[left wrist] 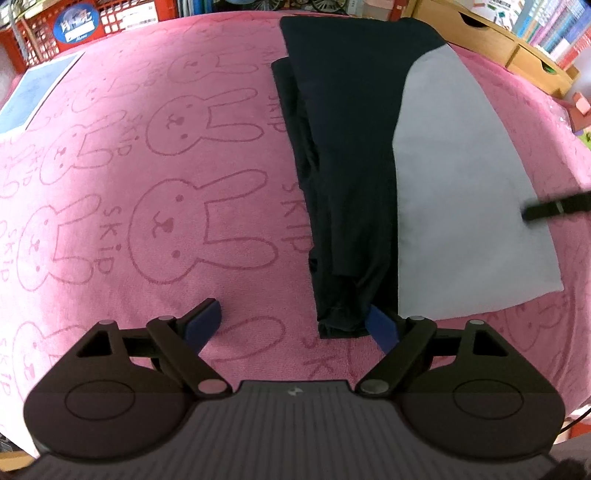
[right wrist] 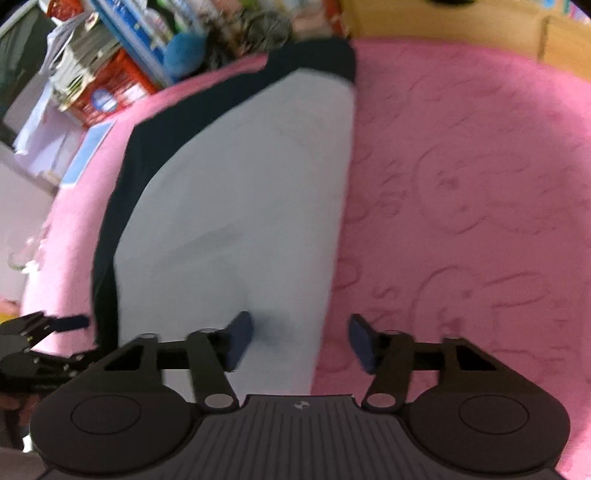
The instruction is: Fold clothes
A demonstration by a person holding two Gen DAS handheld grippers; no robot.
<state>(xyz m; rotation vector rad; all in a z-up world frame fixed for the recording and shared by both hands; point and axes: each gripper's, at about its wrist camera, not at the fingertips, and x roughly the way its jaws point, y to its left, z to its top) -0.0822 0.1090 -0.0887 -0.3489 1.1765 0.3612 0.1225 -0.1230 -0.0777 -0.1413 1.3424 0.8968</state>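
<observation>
A garment with a grey body [left wrist: 461, 192] and dark navy sleeves [left wrist: 340, 166] lies folded lengthwise on a pink rabbit-print blanket [left wrist: 147, 166]. My left gripper [left wrist: 295, 321] is open at the garment's near left end, its right pad beside the navy cuff. In the right wrist view the grey body [right wrist: 240, 192] stretches away, with navy along its left edge [right wrist: 110, 206]. My right gripper [right wrist: 301, 341] is open over the garment's near right edge, its left pad above grey cloth and its right pad above blanket [right wrist: 461, 184]. The right gripper's finger [left wrist: 554, 208] shows at the left view's right edge.
Red crates [left wrist: 48, 29] and a blue sheet [left wrist: 33, 92] lie beyond the blanket's far left. Wooden drawers [left wrist: 498, 40] and books stand at the far right. The left gripper [right wrist: 44, 339] appears at the right view's lower left. Bare blanket spreads to the garment's left and right.
</observation>
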